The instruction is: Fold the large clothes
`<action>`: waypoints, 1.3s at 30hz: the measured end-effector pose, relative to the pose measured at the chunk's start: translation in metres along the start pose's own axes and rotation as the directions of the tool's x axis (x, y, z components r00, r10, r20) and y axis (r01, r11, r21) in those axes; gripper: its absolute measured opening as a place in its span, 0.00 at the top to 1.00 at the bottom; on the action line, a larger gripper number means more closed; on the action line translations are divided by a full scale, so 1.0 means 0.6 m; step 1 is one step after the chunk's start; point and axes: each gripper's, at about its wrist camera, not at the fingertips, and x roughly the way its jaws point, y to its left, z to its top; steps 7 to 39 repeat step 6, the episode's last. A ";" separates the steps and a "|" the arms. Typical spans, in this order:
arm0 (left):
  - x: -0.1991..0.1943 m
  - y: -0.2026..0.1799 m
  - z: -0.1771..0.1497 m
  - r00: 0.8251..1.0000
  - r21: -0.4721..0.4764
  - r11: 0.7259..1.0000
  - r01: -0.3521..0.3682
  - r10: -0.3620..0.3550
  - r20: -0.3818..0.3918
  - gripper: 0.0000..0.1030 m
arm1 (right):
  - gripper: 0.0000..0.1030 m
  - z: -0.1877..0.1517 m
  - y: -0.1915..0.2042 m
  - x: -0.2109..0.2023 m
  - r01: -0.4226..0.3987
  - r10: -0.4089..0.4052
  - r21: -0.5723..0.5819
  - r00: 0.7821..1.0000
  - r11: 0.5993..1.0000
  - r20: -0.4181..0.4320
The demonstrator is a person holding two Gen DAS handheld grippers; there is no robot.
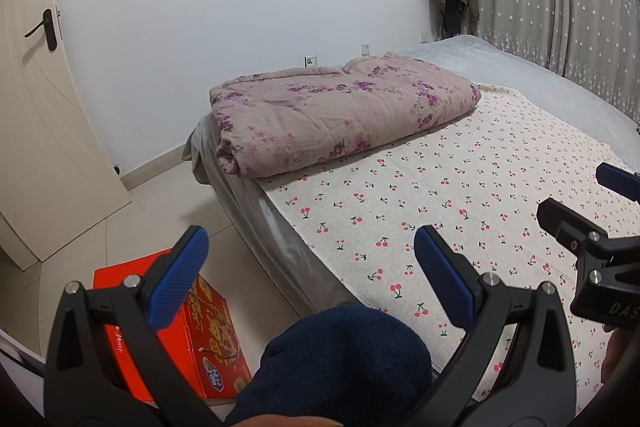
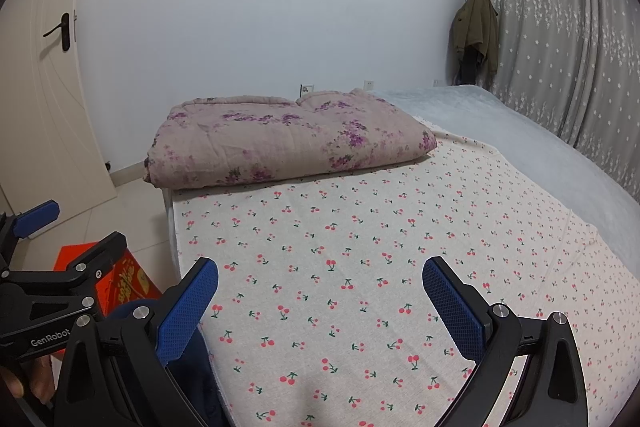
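Left wrist view: both grippers, left gripper and right gripper, hover jaws spread wide over the cherry-print sheet, gripping nothing.

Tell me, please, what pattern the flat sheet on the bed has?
The sheet is cream with small red cherries on green stems, clearest in the right wrist view.

Both wrist cameras face across the bed, sharing it.

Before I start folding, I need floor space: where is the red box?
Red box sits on the floor tiles left of the bed, behind the left gripper.
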 end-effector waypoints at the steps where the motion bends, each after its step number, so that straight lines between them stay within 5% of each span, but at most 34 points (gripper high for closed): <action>1: 0.000 0.001 0.001 1.000 -0.001 1.000 0.001 -0.001 -0.001 0.01 | 0.00 0.000 0.000 0.000 -0.001 0.001 0.000 1.000 1.000 0.000; 39: -0.001 0.000 0.000 1.000 0.001 1.000 0.000 0.000 -0.003 0.01 | 0.00 0.000 0.000 0.000 0.000 0.000 -0.001 1.000 1.000 0.000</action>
